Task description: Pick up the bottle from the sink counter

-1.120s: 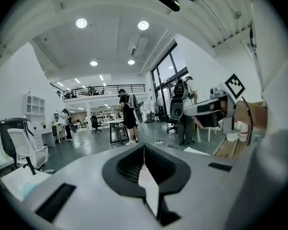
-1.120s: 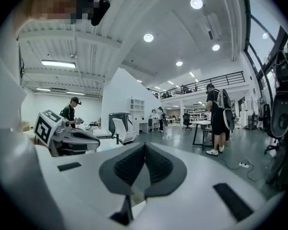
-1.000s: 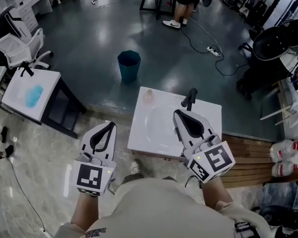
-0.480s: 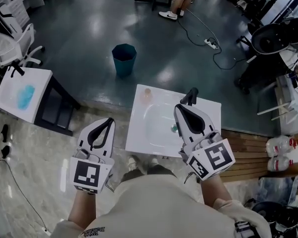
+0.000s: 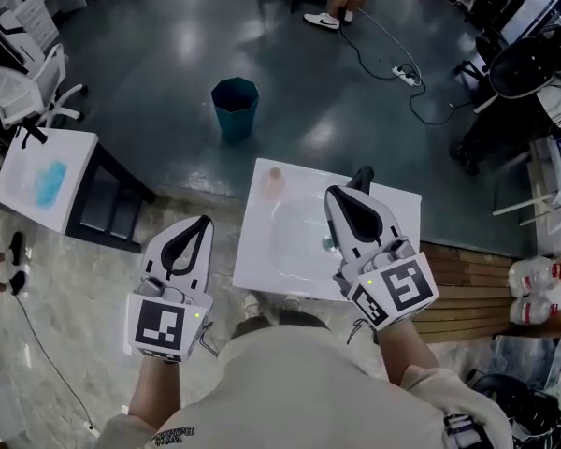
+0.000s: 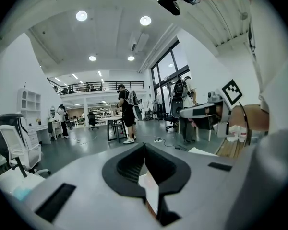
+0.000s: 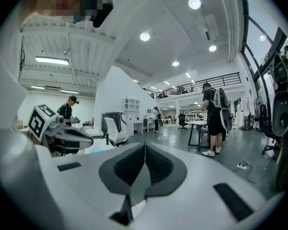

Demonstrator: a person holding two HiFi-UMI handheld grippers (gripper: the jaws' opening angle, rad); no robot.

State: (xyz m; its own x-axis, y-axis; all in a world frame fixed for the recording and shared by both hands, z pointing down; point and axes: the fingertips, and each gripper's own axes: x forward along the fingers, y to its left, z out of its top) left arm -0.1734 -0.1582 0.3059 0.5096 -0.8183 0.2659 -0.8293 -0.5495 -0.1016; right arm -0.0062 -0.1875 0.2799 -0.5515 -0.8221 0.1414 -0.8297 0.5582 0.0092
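Barely anything's been moved: right gripper (image 5: 334, 195) has been nudged slightly forward over the sink counter (image 5: 254, 251), while left gripper (image 5: 205, 221) is kept off its left edge. Both pairs of fingers are pressed together, with nothing held. Bottle (image 5: 273, 181) is seen on the counter's far left corner, ahead-left of the right fingertips and ahead-right of the left ones, touched by neither. Its label is too small to be read.
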